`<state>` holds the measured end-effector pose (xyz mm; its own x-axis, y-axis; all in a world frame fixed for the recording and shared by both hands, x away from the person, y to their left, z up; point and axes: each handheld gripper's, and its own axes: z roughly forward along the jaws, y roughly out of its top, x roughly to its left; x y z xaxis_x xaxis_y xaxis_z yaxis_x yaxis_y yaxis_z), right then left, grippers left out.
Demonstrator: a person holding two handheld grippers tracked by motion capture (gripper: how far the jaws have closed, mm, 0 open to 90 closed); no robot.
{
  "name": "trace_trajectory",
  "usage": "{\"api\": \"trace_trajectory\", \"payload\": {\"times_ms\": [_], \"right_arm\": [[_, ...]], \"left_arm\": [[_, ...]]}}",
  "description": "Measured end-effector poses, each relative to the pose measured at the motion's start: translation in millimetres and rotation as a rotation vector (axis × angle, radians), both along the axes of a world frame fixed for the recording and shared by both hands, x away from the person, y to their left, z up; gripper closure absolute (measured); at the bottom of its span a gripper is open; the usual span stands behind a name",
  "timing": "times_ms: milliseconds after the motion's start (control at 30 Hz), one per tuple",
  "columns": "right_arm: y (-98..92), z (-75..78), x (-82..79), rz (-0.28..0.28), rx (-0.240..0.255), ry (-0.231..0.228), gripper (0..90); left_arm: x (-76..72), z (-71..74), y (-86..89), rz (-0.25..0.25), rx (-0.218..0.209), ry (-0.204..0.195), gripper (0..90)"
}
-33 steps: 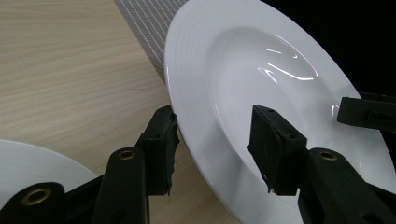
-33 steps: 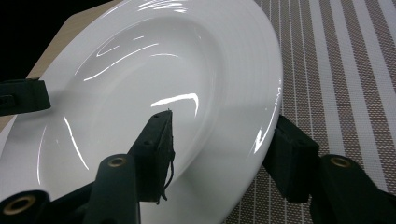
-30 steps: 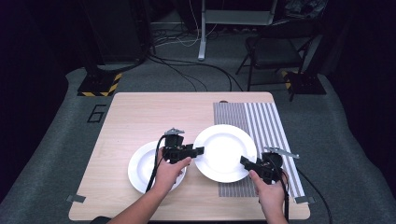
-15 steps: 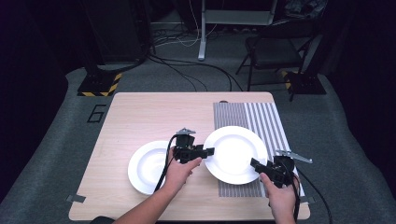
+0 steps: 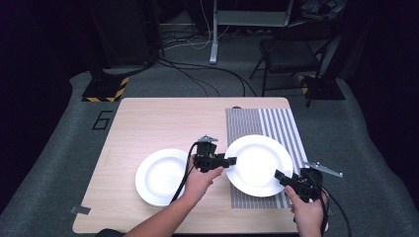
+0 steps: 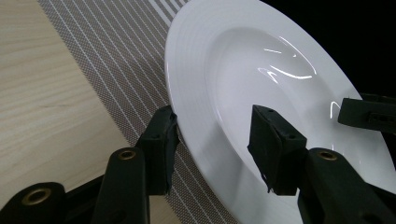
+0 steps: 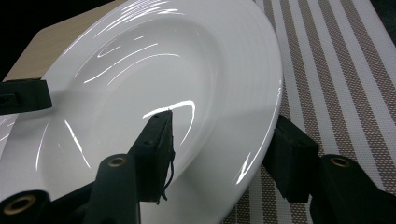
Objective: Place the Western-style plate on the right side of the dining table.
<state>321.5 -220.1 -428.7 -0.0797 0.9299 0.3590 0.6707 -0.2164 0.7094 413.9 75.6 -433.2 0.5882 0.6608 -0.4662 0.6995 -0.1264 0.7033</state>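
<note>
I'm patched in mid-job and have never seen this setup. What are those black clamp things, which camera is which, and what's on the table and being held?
There is no robot here: a person holds a two-jaw clamp in each hand, the left gripper and the right gripper. The wide picture comes from a fixed camera above the table. The two close-ups come from cameras riding on each gripper, looking along its black jaws. On the table lie a striped mat and a smaller plate that rests on the bare wood. The larger plate is over the mat. Each gripper has one jaw above and one below its rim, on opposite edges, so both seem to be gripping it together.
</note>
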Motion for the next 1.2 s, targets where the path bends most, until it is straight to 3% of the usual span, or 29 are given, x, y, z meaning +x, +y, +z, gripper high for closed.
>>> {"api": "trace_trajectory", "payload": {"times_ms": [467,767,1200], "right_arm": [[-12.4,-6.6,2.6,-0.018,0.000,0.010,45.4],[-15.5,-11.6,21.2,-0.001,-0.004,0.005,45.4],[-20.2,-21.7,44.2,-0.013,-0.010,0.005,45.6]], "left_arm": [[7.2,-5.0,-14.2,-0.006,0.011,-0.001,52.1],[22.3,-6.6,-15.7,0.020,-0.008,-0.013,53.0],[44.2,-16.5,-21.7,0.023,-0.001,-0.023,53.0]]}}
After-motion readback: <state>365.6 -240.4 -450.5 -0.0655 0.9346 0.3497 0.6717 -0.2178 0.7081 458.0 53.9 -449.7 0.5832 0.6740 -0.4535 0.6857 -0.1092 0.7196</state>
